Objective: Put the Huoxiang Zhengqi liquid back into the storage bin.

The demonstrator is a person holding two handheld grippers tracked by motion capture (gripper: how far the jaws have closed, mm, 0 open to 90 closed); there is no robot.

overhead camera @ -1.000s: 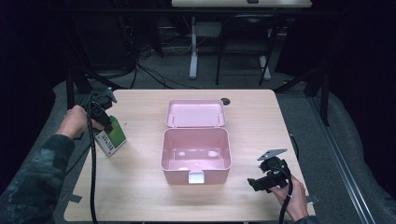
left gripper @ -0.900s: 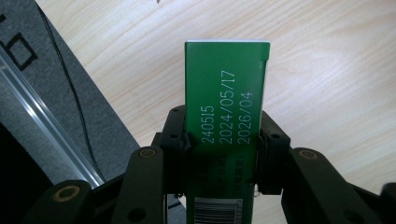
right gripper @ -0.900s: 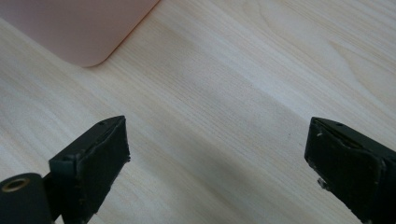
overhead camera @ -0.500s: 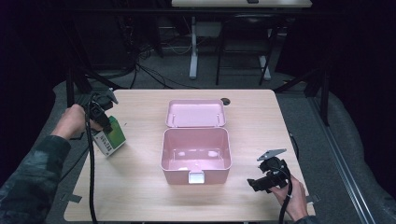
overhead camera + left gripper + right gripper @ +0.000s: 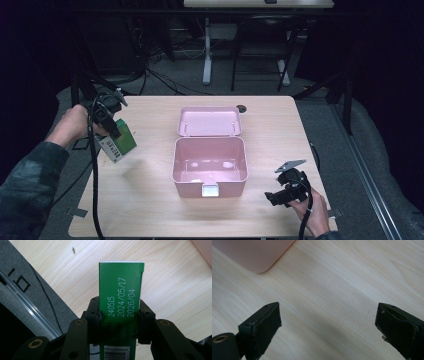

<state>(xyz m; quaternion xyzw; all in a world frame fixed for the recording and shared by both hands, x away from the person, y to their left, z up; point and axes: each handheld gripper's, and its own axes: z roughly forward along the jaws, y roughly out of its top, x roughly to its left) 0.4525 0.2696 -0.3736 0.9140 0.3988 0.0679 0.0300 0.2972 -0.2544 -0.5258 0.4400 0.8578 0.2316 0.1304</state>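
An open pink box (image 5: 210, 165) sits on the wooden table (image 5: 150, 200).

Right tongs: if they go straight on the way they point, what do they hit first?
Probably the bare table: the right tongs stand open, angled down at the wood. The pink box sits off-line to the left, though depth is unclear.

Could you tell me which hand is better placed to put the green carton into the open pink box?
Left. The left gripper already clamps the green carton above the table, left of the pink box. The right gripper is open and empty near the box's right corner.
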